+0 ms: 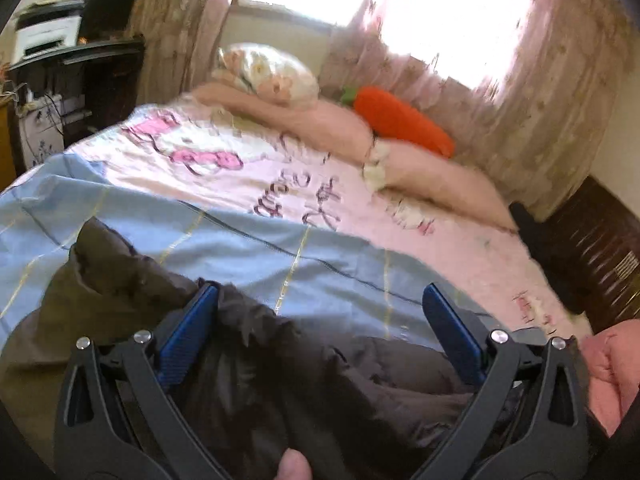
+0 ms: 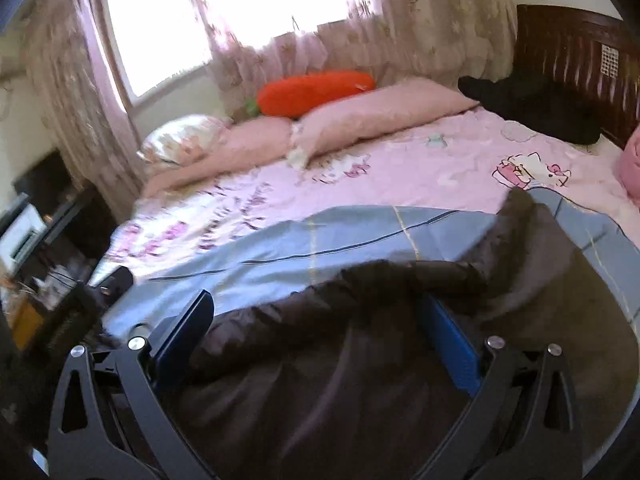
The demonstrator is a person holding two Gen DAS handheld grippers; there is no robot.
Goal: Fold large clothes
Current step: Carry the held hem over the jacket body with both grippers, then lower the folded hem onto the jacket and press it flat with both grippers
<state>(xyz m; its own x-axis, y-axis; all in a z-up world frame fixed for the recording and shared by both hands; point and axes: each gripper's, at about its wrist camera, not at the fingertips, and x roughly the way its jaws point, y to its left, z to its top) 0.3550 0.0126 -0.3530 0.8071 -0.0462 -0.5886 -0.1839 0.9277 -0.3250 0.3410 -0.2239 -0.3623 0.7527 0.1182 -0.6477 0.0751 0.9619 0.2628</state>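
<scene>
A large dark brown padded garment (image 1: 312,376) lies bunched on a light blue sheet (image 1: 256,248) at the near edge of the bed. It also shows in the right wrist view (image 2: 360,360). My left gripper (image 1: 320,300) is open, its blue-padded jaws wide apart with the garment's folds between and under them. My right gripper (image 2: 320,308) is also open over the same garment, and cloth hides the tip of its right finger. A part of the garment (image 2: 520,232) sticks up to the right.
The blue sheet lies on a pink cartoon-print bedspread (image 2: 400,168). Pink pillows (image 2: 376,112) and an orange carrot cushion (image 2: 316,92) lie under the curtained window. A dark desk with a printer (image 1: 48,36) stands left. A dark headboard (image 2: 576,60) and black cloth (image 2: 532,108) are right.
</scene>
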